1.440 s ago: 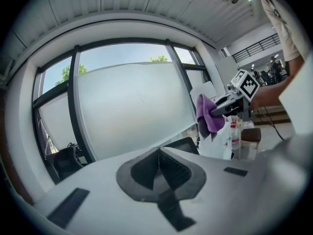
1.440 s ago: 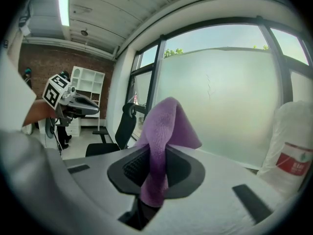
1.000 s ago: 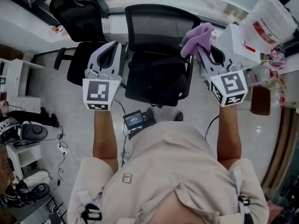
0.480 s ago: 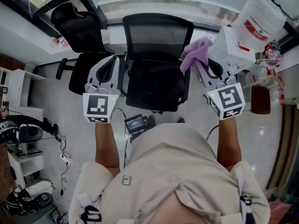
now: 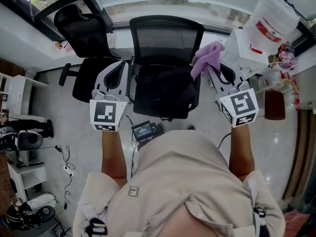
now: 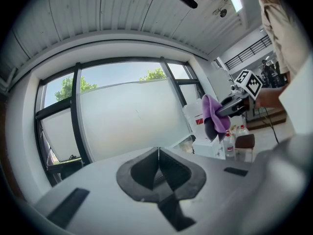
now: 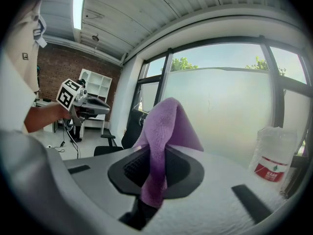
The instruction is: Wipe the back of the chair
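The chair back [image 5: 166,33], black mesh in a hard frame, sits upper centre in the head view. It likely gives under pressure and may swivel away. The purple cloth [image 7: 164,141] looks soft, light and limp, best pinched at a fold. The right tool [image 5: 213,73] grips it so, over the backrest's right edge; whether they touch is unclear. The left tool [image 6: 158,155], jaws together on nothing, hovers lower left.

The head view looks steeply down on the chair [image 5: 166,58] from above its front. The gripper views ride close at either side of the chair, tilted up toward the window [image 6: 132,119] behind it, which both share. The left gripper view also catches the right gripper [image 6: 222,112], and the right gripper view the left gripper [image 7: 100,107].
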Motion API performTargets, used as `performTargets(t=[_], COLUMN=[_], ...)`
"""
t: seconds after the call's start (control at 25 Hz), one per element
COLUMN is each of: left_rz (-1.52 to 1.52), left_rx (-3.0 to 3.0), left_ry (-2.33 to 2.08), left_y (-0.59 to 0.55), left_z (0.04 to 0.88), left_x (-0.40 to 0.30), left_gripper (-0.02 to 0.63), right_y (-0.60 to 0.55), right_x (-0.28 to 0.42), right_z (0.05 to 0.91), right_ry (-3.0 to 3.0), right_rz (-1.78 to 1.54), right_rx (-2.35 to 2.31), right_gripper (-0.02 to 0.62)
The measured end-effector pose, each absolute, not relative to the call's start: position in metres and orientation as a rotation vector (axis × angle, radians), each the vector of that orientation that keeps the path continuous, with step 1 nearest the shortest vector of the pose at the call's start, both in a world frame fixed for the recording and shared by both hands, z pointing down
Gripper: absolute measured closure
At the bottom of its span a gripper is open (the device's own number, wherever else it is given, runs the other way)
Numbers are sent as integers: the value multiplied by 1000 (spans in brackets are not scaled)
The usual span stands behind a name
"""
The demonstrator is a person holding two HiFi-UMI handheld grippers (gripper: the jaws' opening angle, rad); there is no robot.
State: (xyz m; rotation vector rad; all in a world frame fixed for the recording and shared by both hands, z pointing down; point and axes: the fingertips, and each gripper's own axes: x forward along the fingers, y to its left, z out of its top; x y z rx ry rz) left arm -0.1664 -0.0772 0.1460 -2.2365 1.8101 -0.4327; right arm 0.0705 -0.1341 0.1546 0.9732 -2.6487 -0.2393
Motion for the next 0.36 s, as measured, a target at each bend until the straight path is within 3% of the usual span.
performTargets(t=[0.36], left_rz=[-426], left_rx=[-2262], left_ry=[1795], left_y=[-73], left_z=[152], left_x=[-177], left_gripper=[597], right_y=[-128], right_x=[60], right_z=[156], right_ry=[-2633], right_rz=[-232], right_rx=[987], right_gripper=[554])
